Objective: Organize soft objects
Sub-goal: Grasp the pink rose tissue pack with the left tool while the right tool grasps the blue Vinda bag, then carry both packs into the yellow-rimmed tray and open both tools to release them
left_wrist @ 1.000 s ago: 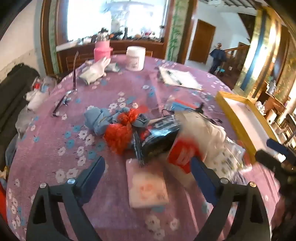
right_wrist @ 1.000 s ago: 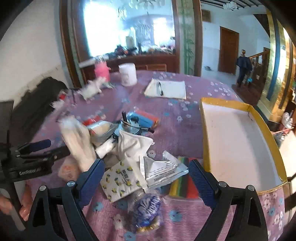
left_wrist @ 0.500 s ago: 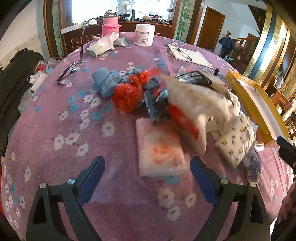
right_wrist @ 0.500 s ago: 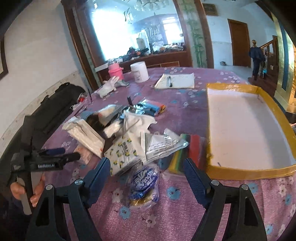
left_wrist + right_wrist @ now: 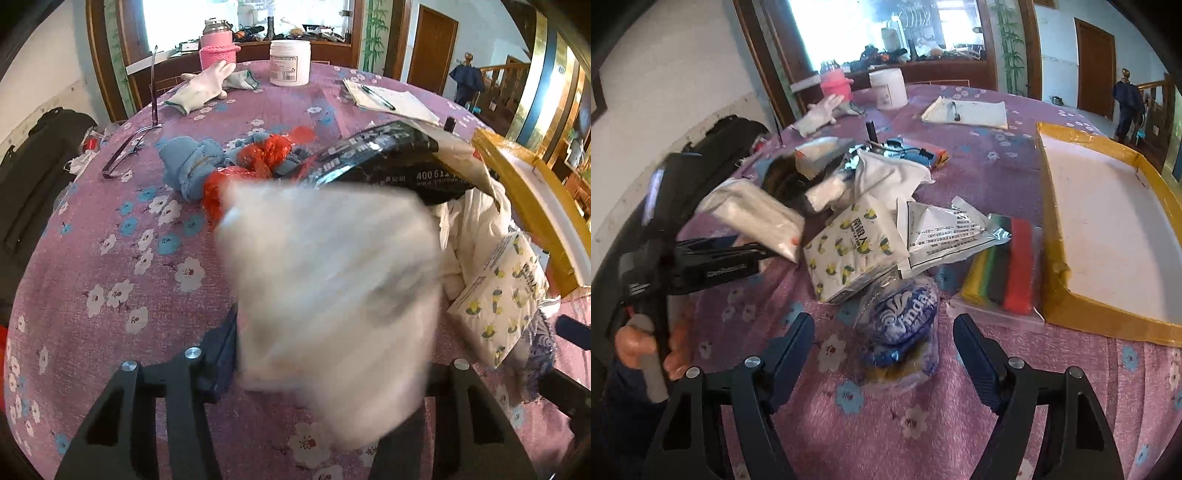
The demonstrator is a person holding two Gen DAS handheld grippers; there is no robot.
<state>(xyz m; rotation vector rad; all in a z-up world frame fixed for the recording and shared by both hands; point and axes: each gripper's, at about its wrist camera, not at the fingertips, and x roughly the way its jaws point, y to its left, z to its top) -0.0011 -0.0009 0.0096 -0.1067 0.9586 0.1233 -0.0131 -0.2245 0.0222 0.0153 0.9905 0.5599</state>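
Two grippers are closing: the left gripper (image 5: 325, 354) on a blurred white tissue pack (image 5: 332, 295), the right gripper's (image 5: 884, 350) fingers (image 5: 796, 343) astride an untouched blue-printed packet (image 5: 905, 317) near the worktop's (image 5: 960, 424) edge.

Round table (image 5: 979, 424) – purple floral cloth – bears packets (image 5: 855, 245), tray (image 5: 1108, 314).

Daylight is pouring in from the big window (image 5: 886, 33) at the back and blowing it out to pure white. Fisheye is bending everything near the dark corners. The white pack (image 5: 332, 295) up close is smearing into motion blur; the tablecloth (image 5: 849, 406) is staying fairly sharp.
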